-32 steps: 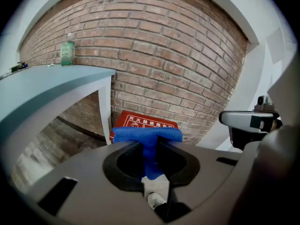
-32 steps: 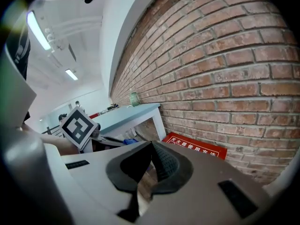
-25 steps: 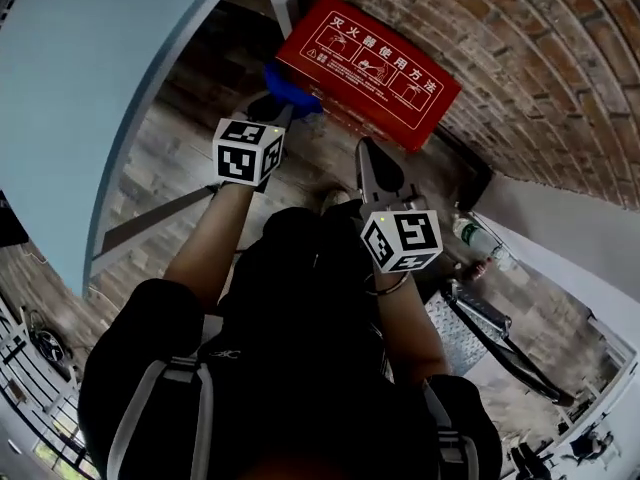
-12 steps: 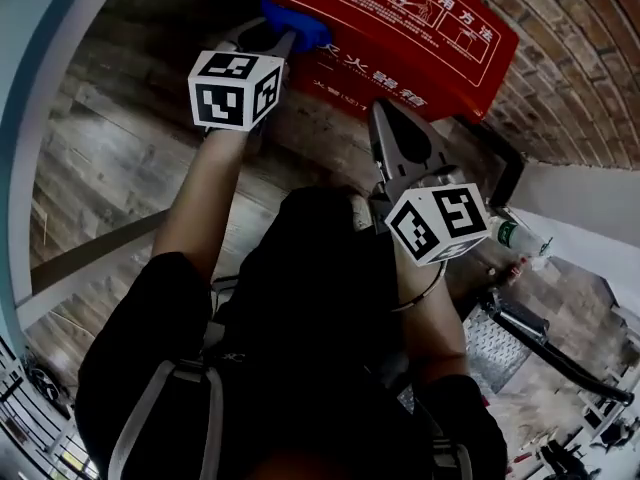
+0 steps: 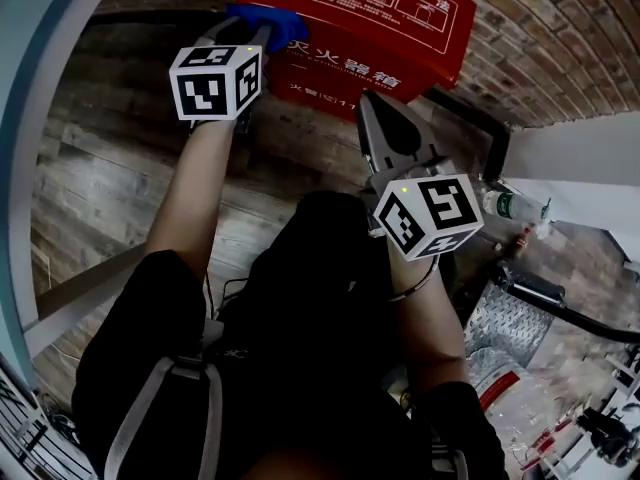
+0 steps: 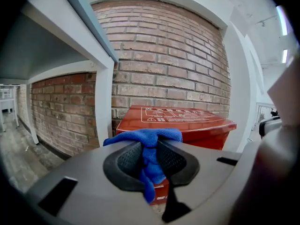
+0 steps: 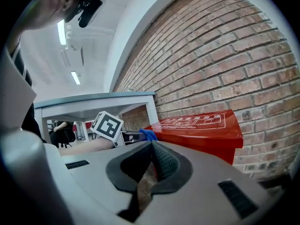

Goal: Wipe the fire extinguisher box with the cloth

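A red fire extinguisher box with white print on its lid stands on the floor against the brick wall; it also shows as the box and the box. My left gripper is shut on a blue cloth, held at the box's near left corner. In the left gripper view the cloth hangs pinched between the jaws. My right gripper hovers in front of the box with jaws together and nothing between them.
A brick wall runs behind the box. A white post of a table stands left of the box. A plastic bottle lies on the wood floor at the right, near a black bar.
The head view has shifted closer to the box. My left gripper with the cloth has reached the box's near left corner. The right gripper has come forward toward the box.
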